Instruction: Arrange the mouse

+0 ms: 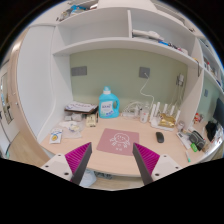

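Observation:
A small black mouse (159,137) lies on the wooden desk (60,148), just right of a pink mouse mat (118,140) with a cartoon print. My gripper (112,158) is held back from the desk, over its front edge. Its fingers (77,157) are spread wide apart with nothing between them. The mat lies beyond the fingers, in line with the gap. The mouse is ahead and to the right of the right finger (147,158).
A blue detergent bottle (108,103) stands at the back of the desk. Small boxes and clutter (75,115) sit at the left, more items (168,118) at the right. White shelves (120,45) hang above the desk.

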A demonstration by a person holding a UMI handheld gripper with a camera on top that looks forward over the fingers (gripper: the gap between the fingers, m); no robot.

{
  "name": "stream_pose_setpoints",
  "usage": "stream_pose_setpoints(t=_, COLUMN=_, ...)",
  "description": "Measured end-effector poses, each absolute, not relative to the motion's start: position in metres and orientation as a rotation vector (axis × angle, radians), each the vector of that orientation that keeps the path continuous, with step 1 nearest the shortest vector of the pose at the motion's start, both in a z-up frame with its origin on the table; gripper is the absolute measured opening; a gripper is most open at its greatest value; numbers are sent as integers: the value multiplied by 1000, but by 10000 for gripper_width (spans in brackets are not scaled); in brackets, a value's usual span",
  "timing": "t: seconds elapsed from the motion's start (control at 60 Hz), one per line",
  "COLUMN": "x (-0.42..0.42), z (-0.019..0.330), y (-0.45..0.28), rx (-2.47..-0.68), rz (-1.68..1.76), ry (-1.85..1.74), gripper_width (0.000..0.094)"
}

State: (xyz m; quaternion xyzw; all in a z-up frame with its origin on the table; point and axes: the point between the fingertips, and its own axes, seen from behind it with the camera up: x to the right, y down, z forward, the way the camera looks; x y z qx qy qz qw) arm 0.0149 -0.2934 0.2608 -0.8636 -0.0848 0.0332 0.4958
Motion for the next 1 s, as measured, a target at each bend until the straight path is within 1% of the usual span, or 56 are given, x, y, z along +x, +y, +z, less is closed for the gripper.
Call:
stream_pose_setpoints(t=0.133, x=40, z=233, y=-291, rx=-2150, rz=64, ry=-164, gripper_width=850)
stream_pose_setpoints(t=0.25, x=90, z=190, y=-279, rx=-2221, rz=24, ry=-106, gripper_width=847)
stream_pose_setpoints(t=0.417, x=183, z=123, y=-248, rx=-2317, rz=-73, ry=-3, gripper_width=846)
stream_pose_setpoints(t=0.533, x=247, z=85, y=-199, rx=-2326, rz=-133, ry=47, gripper_width=840)
stream_pose_setpoints(t=0.65, x=291, z=60, y=-130, rx=-2292, rz=-154, ry=54, gripper_width=844)
stream_pose_setpoints(t=0.767, x=313, z=38, y=-58, rx=-2254, rz=-136, ry=41, gripper_width=842)
stream_pose_setpoints(t=0.9, x=324, z=11, y=3, rx=-2254, rz=-115, ry=31, gripper_width=838)
stream_pose_setpoints(t=0.95, x=325, z=1, y=18, rx=-2263, rz=-99, ry=30, gripper_width=825)
stream_pose_setpoints(t=1.0, x=328, z=-8, y=28, rx=-2279, rz=-92, ry=38, gripper_width=790)
